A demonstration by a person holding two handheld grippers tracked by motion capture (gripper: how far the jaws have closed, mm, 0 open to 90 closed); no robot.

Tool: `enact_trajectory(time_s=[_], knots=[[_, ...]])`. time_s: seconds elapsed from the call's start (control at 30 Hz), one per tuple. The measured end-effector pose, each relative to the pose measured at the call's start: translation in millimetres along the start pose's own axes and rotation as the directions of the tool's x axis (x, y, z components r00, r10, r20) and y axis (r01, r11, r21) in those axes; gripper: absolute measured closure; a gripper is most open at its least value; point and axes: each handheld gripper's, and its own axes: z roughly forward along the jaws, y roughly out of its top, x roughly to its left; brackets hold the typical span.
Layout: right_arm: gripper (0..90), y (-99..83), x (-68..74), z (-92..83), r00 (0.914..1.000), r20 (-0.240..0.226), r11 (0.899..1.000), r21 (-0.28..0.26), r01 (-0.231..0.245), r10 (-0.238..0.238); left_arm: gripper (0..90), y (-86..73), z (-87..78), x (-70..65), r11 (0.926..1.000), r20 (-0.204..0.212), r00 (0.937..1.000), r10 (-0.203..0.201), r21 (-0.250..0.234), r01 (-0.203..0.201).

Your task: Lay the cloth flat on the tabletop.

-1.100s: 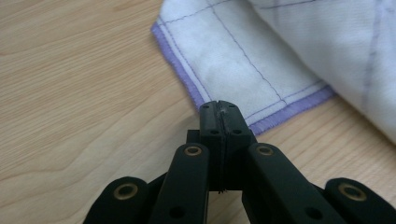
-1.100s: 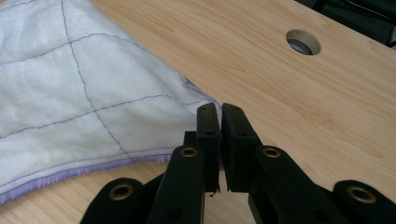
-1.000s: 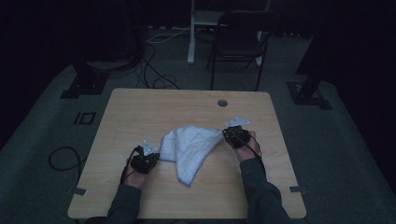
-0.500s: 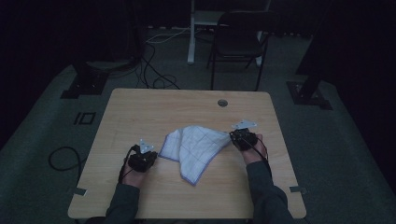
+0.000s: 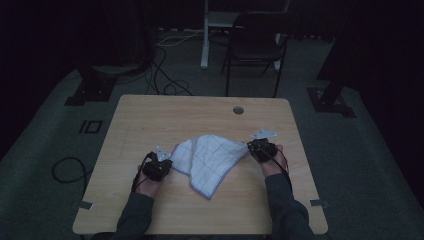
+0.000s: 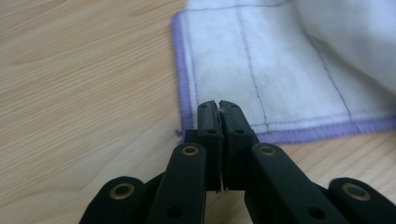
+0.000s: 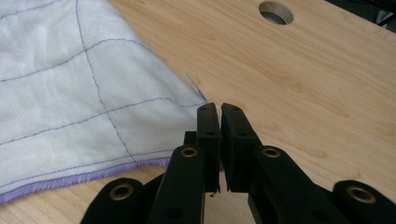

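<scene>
Lying flat — 1 cloth (image 5: pixel 207 160), 2 grippers — left gripper (image 5: pixel 167 162), right gripper (image 5: pixel 252 146).

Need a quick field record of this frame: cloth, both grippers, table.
cloth: white, purple-edged cloth, partly folded, lying on the table
left gripper: left gripper, jaws shut, pinching the cloth's edge near a corner
right gripper: right gripper, jaws shut on the cloth's corner
table: wooden table, round hole near the far edge
</scene>
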Motion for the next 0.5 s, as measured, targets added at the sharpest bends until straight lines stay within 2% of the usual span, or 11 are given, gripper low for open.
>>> enact_trajectory(time_s=[0.13,0.27,0.43,0.5], knots=[[87.3,-6.6,-3.5,-2.0,1.0000,0.005,1.000,0.007,-0.008,0.008,89.1,-3.7,-4.0,9.4,0.9998,-0.032,0.9995,-0.006,0.018,0.007],[87.4,-13.6,-6.9,-6.2,0.9998,0.007,1.000,0.013,-0.016,0.016,89.3,-7.6,-8.0,16.3,0.9993,-0.041,0.9989,-0.022,0.029,0.023],[87.6,-19.5,-9.3,-9.9,0.9997,0.006,1.000,0.017,-0.022,0.022,89.3,-8.8,-11.3,16.4,0.9987,-0.046,0.9989,-0.012,0.048,0.014],[90.0,-21.2,-9.8,-10.9,0.9995,0.026,1.000,0.024,-0.021,0.020,89.3,-9.6,-13.2,16.4,0.9982,-0.048,0.9988,-0.011,0.058,0.014]])
